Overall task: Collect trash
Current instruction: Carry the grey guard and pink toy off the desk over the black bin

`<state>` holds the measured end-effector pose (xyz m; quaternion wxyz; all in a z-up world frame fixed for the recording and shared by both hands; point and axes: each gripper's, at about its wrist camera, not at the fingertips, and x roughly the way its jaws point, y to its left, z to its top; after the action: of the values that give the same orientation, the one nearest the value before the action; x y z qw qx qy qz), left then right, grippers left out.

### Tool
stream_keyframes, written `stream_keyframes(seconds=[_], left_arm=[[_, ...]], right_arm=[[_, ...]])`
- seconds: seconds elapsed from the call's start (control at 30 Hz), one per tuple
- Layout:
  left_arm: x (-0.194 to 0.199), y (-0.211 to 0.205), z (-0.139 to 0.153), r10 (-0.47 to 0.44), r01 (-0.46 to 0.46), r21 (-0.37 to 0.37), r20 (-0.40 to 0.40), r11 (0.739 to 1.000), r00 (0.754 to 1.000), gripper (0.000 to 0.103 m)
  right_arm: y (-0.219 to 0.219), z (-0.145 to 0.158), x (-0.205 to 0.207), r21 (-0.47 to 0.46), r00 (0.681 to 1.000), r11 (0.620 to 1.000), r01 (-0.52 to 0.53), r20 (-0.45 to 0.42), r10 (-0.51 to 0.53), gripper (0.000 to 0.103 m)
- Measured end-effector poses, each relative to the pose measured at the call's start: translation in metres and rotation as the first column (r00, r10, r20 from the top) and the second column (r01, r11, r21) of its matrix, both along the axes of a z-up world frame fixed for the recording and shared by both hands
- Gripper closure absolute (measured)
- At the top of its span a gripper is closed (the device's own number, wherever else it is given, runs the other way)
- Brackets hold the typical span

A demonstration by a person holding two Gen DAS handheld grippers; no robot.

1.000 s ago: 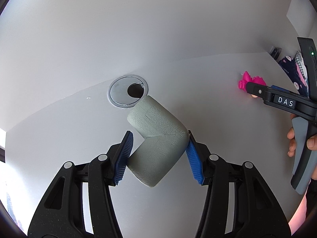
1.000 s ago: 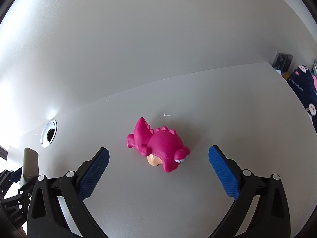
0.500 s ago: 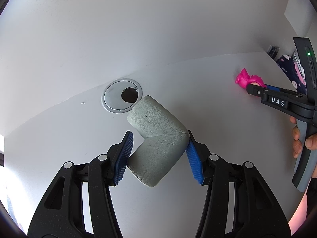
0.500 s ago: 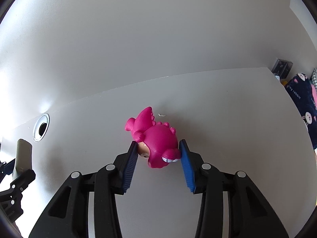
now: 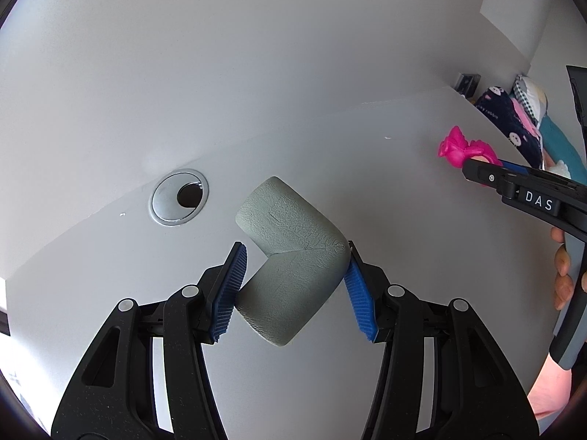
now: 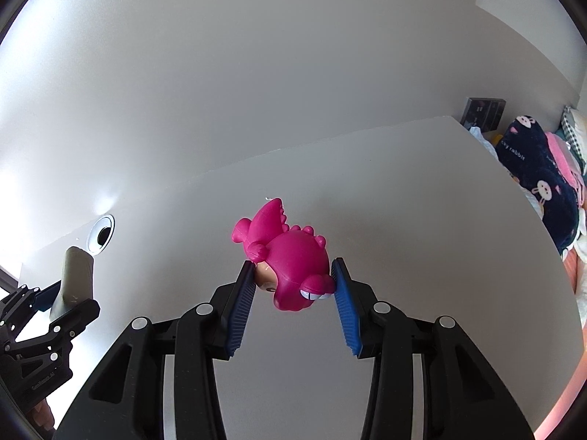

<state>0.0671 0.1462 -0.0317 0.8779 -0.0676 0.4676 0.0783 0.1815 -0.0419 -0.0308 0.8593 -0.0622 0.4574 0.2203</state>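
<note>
Left jaws clamping foam corner guard, right jaws clamping pink toy

Grey L-shaped foam corner piece: matt, fine leathery wrinkle texture. Pink dinosaur-shaped toy: smooth plastic or rubber, slight sheen. White table: smooth, matt. Round silver cable grommet: brushed metallic look. Black tongs: matt grainy plastic, blue ribbed rubbery pads, shiny metal rivets. Dark bunny-print cloth: soft fabric.
</note>
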Motion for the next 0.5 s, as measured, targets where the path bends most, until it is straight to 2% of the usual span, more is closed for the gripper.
stream_keyframes(seconds=[0.27,0.5], left_arm=[[-0.007,-0.036,0.013,-0.102,0.102,0.004,0.021,0.995,0.995,0.051],[-0.012,-0.075,0.025,-0.206,0.205,0.011,0.041,0.979,0.978,0.051]], right_arm=[[-0.045,0.019,-0.029,0.016,0.997,0.997,0.074,0.012,-0.075,0.059],[-0.088,0.031,-0.055,0.021,0.989,0.989,0.147,0.022,-0.148,0.059]])
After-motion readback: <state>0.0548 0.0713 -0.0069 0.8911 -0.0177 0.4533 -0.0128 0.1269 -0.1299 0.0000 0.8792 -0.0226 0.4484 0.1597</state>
